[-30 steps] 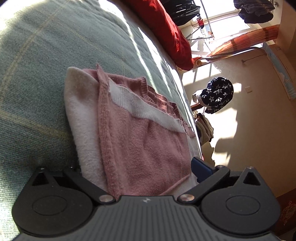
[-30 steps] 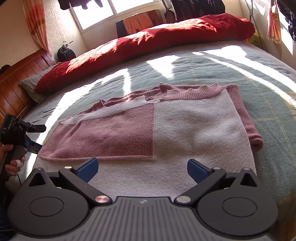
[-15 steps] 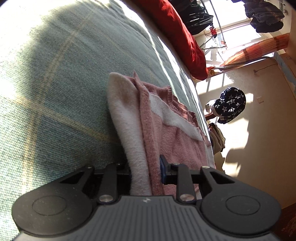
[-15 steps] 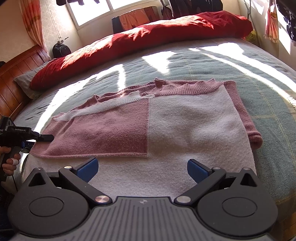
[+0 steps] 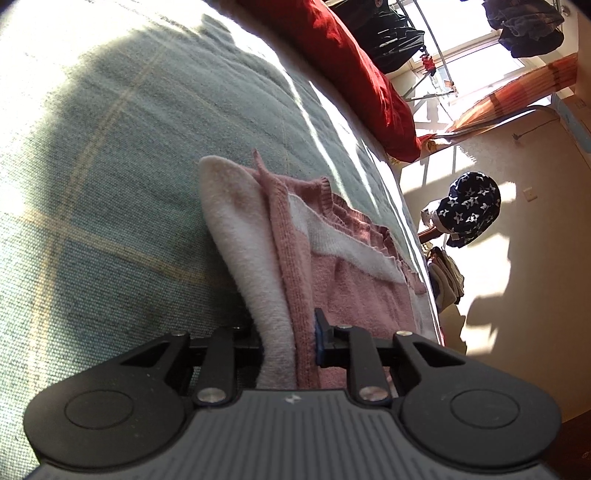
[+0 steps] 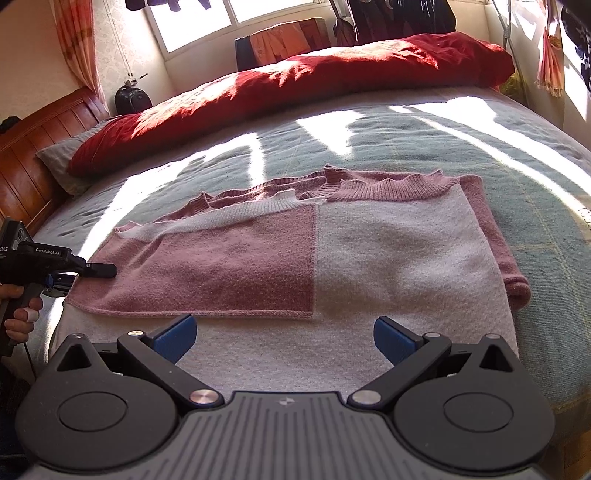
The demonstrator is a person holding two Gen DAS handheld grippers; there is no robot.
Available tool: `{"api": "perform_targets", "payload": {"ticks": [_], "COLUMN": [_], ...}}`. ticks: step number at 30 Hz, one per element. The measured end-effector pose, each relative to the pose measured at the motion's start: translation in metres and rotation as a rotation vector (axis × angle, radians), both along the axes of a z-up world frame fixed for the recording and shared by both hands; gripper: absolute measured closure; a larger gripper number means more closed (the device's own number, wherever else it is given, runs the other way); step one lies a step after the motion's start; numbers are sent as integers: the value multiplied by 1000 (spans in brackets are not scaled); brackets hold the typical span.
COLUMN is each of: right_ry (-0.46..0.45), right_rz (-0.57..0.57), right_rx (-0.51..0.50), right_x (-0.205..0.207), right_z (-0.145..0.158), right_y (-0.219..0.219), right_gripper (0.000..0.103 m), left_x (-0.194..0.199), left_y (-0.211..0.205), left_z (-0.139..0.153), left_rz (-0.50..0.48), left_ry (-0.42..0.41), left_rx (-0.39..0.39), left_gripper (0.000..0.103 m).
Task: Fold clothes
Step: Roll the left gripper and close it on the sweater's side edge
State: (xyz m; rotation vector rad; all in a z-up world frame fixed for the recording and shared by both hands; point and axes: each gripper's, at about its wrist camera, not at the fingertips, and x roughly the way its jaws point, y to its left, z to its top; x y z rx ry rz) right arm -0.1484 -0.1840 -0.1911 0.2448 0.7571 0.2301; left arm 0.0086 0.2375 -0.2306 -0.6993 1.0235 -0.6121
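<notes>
The left gripper [image 5: 289, 339] has its jaws nearly together and closing, and they're clamped on the edge of the sweater [image 5: 280, 258]. Both the white layer and the pink knit layer are bunched up between the pads, so it's got a real pinch of fabric. From the right wrist camera the same gripper [image 6: 96, 270] shows up at the far left edge of the sweater [image 6: 388, 258], biting the corner of the pink panel, with the person's hand [image 6: 18, 310] wrapped around its handle below.

The right gripper [image 6: 284, 334] is a different story: jaws spread wide, blue pads well apart, nothing between them. It hangs over the near hem of the sweater, just above the white part, not touching it as far as can be seen.

The sweater lies flat on the bed [image 6: 517, 155], spread sideways across the green-grey blanket. It's half folded: a pink panel lies on top on the left side, white on the right, with the ribbed pink collar along the far edge and a pink sleeve tucked down the right side.

Further out, a big red duvet [image 6: 295, 88] runs along the far side of the bed, with a wooden headboard [image 6: 33, 147] at the left and a window [image 6: 229, 22] behind.
</notes>
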Motion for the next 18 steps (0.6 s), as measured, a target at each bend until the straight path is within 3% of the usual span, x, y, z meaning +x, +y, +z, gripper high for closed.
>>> {"api": "perform_targets", "payload": {"ticks": [18], "right_ry": [-57], "right_rz": [70], "right_rx": [112], "right_x": [-12], "right_z": [6], "right_y": [-4], "right_gripper": [0], "left_x": [-9], "left_y": [-40], "left_z": [71], "left_rz": [-11], "left_ry": [-104], "left_rx": [34], "left_gripper": [83]}}
